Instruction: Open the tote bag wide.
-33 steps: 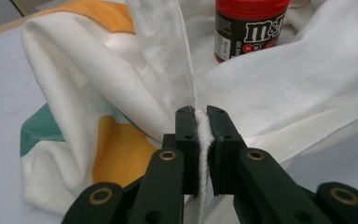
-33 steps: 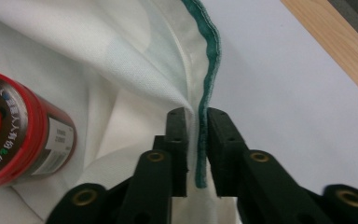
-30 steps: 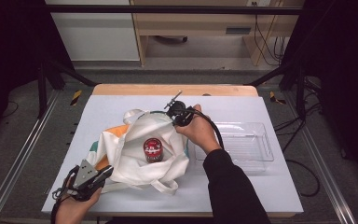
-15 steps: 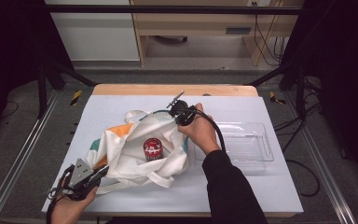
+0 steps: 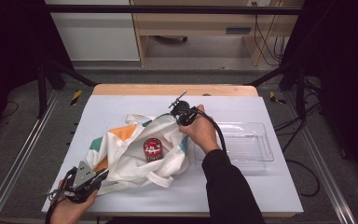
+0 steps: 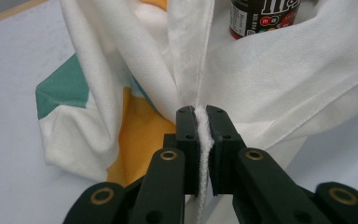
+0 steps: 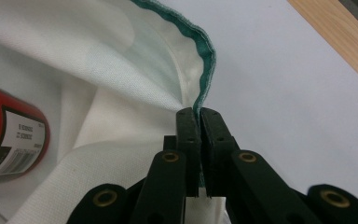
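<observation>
The bag [image 5: 135, 149] lies crumpled at the centre-left of the counter [image 5: 270, 196]. It is white cloth with orange and teal patches and a teal-edged rim. A red can [image 5: 152, 149] sits in its folds near the middle; the left hand-held gripper view shows the can's dark label end at the top edge, and the right hand-held gripper view shows its red side at the left.

The left hand-held gripper [image 5: 103, 174] is at the near-left corner of the counter. Its jaws are clamped on a white fold of the bag, with the cloth pinched between the pads [image 6: 188, 140].

The right hand-held gripper [image 5: 179, 115] is at the far side of the bag. Its jaws are closed on the teal rim [image 7: 205, 70], which rises from between them.

A clear tray [image 5: 261, 140] lies to the right of the bag, just beside the right hand [image 5: 203, 135].
</observation>
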